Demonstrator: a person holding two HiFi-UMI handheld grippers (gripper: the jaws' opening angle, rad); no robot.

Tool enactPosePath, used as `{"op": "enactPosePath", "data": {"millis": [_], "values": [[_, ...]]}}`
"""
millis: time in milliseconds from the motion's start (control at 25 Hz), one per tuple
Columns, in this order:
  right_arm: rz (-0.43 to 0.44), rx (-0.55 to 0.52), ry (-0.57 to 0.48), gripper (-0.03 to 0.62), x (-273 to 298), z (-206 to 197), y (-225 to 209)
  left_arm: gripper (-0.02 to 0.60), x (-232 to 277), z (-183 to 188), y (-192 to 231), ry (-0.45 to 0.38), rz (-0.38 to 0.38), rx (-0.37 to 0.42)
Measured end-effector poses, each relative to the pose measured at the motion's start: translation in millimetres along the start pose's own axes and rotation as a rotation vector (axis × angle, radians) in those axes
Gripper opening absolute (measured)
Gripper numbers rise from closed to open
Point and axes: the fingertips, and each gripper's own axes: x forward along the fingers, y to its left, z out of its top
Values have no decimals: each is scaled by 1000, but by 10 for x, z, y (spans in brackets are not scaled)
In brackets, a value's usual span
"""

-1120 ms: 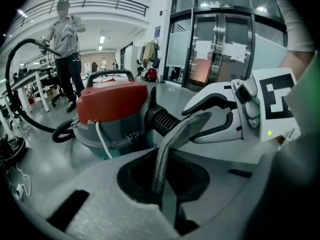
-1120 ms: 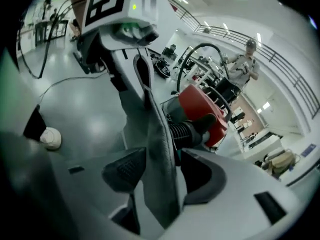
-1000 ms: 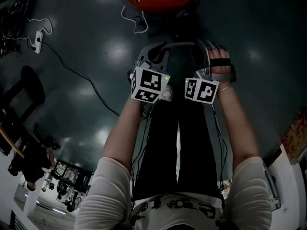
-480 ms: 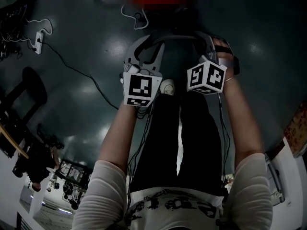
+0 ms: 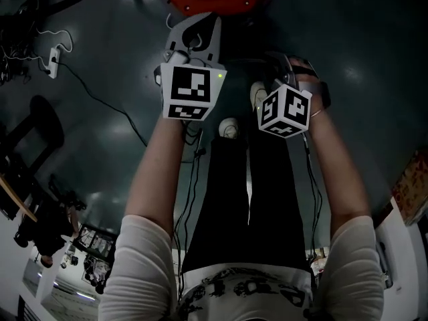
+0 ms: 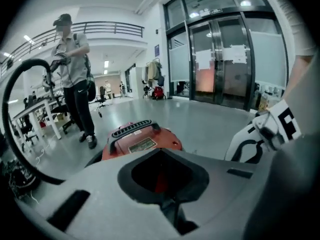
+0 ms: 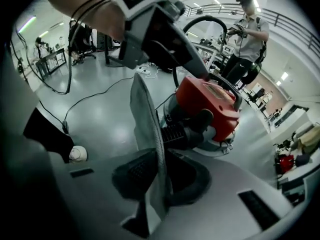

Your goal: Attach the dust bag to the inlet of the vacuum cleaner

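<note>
Now | dust bag [image 7: 146, 119] edge-on between right gripper [image 7: 159, 181] jaws | just closed, pinching it

A: The dust bag [image 7: 147, 129]?
B: Grey cloth, matt, finely textured.
A: And the vacuum cleaner [image 7: 207, 104]?
B: Red plastic, smooth and glossy; black matt handle [image 6: 130, 129]. The floor [image 7: 100, 109] is polished, mirroring lights.
</note>
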Motion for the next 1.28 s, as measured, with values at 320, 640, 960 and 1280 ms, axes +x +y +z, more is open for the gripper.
{"op": "enactPosePath", "data": {"millis": [320, 640, 960, 1280], "values": [[-9, 44, -42, 44, 3, 11, 6, 0, 476, 4, 103, 58, -100, 107], [9, -4, -52, 44, 20, 41, -65, 0, 448, 45, 96, 3, -171, 93], [56, -43, -44, 46, 131, 79, -124, 0, 479, 3, 156, -23, -182, 112], [245, 8, -4, 46, 88, 87, -166, 0, 443, 38, 126, -45, -189, 90]]}}
